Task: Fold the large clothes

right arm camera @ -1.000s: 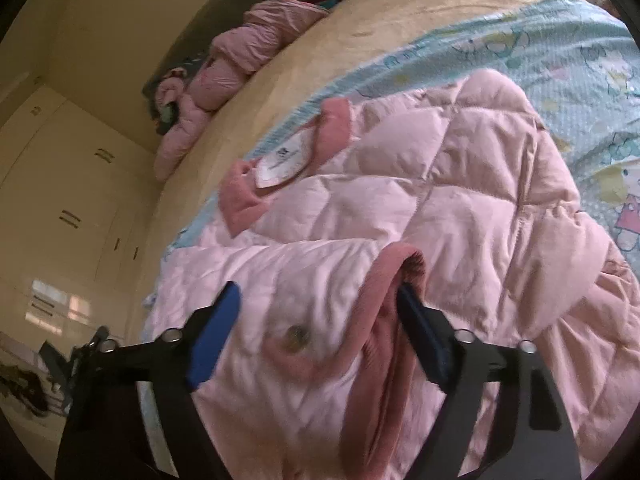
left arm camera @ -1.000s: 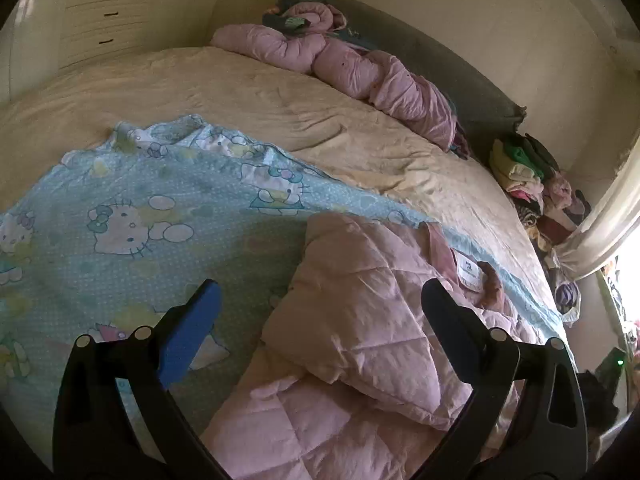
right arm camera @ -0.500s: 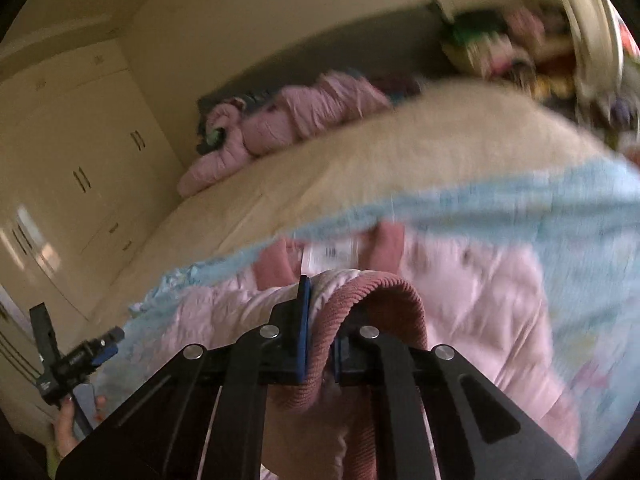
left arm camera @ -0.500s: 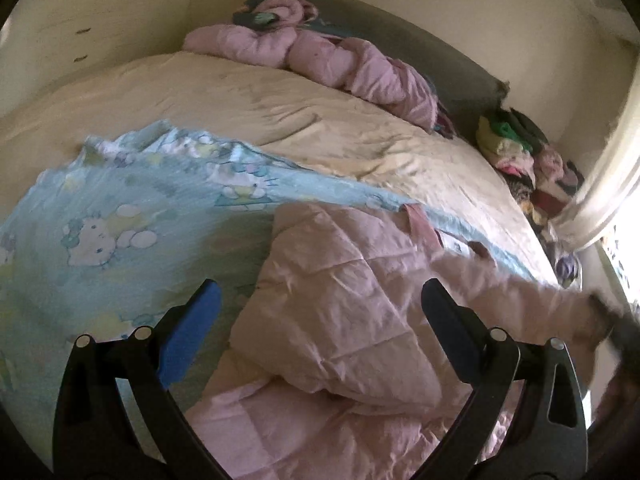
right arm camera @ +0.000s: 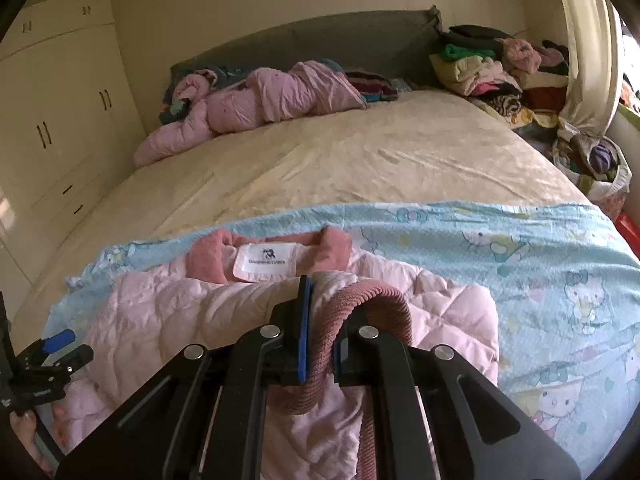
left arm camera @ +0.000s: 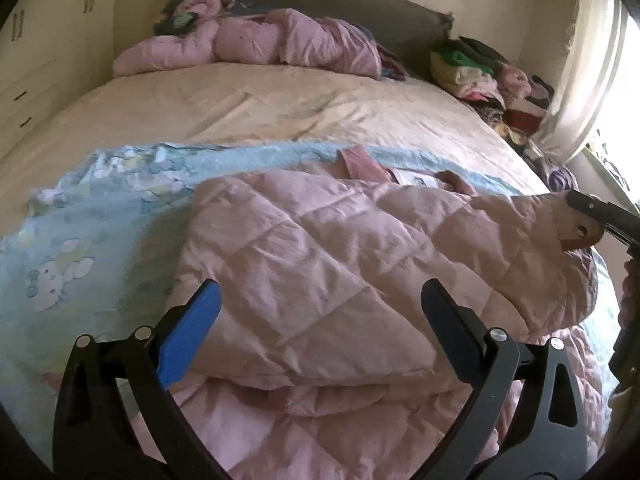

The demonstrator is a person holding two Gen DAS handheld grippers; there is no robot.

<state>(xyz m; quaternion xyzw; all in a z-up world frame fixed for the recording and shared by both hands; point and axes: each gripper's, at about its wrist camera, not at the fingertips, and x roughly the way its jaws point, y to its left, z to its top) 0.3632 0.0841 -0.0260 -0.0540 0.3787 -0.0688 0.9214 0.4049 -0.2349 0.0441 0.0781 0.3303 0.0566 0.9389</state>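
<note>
Right wrist view shows the jacket (right arm camera: 256, 320), pink and quilted, lying on a blue cartoon-print blanket (right arm camera: 520, 248) at the near end of the bed (right arm camera: 360, 160). Its darker pink collar (right arm camera: 216, 256) points toward the headboard, with a white label (right arm camera: 266, 262) between the collar tips. A ribbed cuff (right arm camera: 376, 300) of one sleeve is lifted off the jacket body, looping up over the front panel.

The right gripper (right arm camera: 320, 344) is clenched on that cuff, the ribbed edge pinched between its blue pad and black finger. In the left wrist view the same sleeve (left arm camera: 520, 216) stretches out to the right, raised above the jacket, with the right gripper at its end.

The left gripper (left arm camera: 320, 312) hangs released just above the folded left part of the jacket, fingers spread wide with nothing between them.

Beyond the blanket lies a bare cream sheet (left arm camera: 280, 104). A crumpled pink duvet (left arm camera: 280, 40) sits against the grey headboard (right arm camera: 340, 44). A pile of clothes (right arm camera: 488, 64) is stacked at the far right corner beside a curtain (right arm camera: 588, 40), and a full bag (right arm camera: 596, 164) stands by the bed's right side. Cream wardrobes (right arm camera: 60, 100) line the left wall.
</note>
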